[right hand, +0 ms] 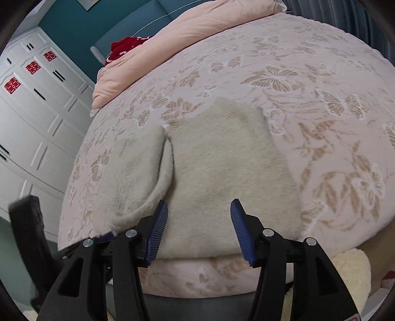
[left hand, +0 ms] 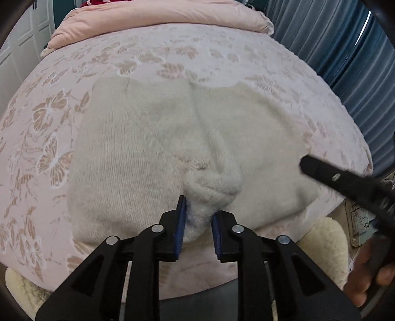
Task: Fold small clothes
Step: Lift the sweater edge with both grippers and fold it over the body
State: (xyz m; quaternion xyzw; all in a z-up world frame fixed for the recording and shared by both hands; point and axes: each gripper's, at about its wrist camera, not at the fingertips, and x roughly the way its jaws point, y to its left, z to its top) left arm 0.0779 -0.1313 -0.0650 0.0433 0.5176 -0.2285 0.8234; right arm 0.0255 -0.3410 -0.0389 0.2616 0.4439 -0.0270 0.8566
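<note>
Left tongs (left hand: 197, 217) pinched narrowly on a bunched fold of the cream knit garment (left hand: 138, 153), blue pads (left hand: 182, 217) pressing the fluffy fabric from both sides, near the garment's front edge. Right tongs (right hand: 198, 229) spread wide apart, gripping nothing, hovering at the near edge of the same garment (right hand: 222, 172); contact with the fabric below not clear. Seen from the left wrist as a blurred black finger (left hand: 345, 180) over the garment's right corner. Garment spread flat on the bed (left hand: 49, 123), over a pink bedspread (right hand: 333, 148) patterned with butterflies and flowers, one half lapped over the other along a central ridge running away from the cameras. Rolled pink duvet (left hand: 160, 17) across the far end of the bed, a red item (right hand: 126, 47) beside it. White wardrobe (right hand: 37, 111) with red paper cut-outs to the left, blue curtain (left hand: 345, 49) to the right, fleecy cream rug (left hand: 325, 244) below the bed's edge.
</note>
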